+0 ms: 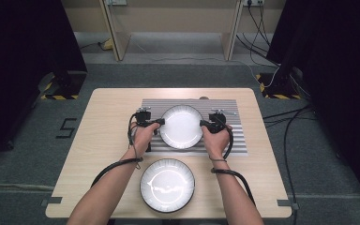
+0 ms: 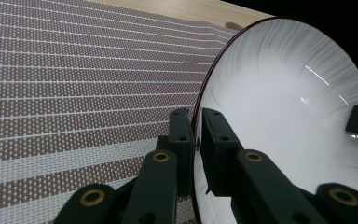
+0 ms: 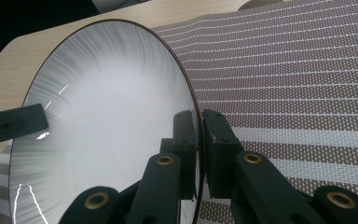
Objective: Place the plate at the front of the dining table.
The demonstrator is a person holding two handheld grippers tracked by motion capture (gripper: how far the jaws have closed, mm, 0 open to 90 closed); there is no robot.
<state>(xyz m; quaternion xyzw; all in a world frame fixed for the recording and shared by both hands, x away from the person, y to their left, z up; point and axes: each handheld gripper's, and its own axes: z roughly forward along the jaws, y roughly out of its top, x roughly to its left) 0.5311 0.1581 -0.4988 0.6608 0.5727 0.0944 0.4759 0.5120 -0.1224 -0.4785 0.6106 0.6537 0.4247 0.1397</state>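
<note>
Between the black jaws of the left gripper (image 2: 196,140) sits the dark rim of the white plate (image 2: 279,102), pinched at its left edge, and the right gripper (image 3: 200,144) is clamped in the same way on the opposite rim of that plate (image 3: 107,121). From above, both grippers, left (image 1: 160,122) and right (image 1: 202,123), flank the plate (image 1: 182,126) over the striped placemat (image 1: 225,107) at the middle of the wooden table (image 1: 103,108); whether the plate rests on the mat or is lifted just clear of it cannot be told. A second white plate (image 1: 167,184) lies nearer the person, on bare wood just in front of the mat. The step in hand looks like a two-handed carry of the gripped plate, perhaps a setting down or a lift. The next move calls for both hands to travel together and level, since uneven pull could let the glossy rim slip from either grip.
</note>
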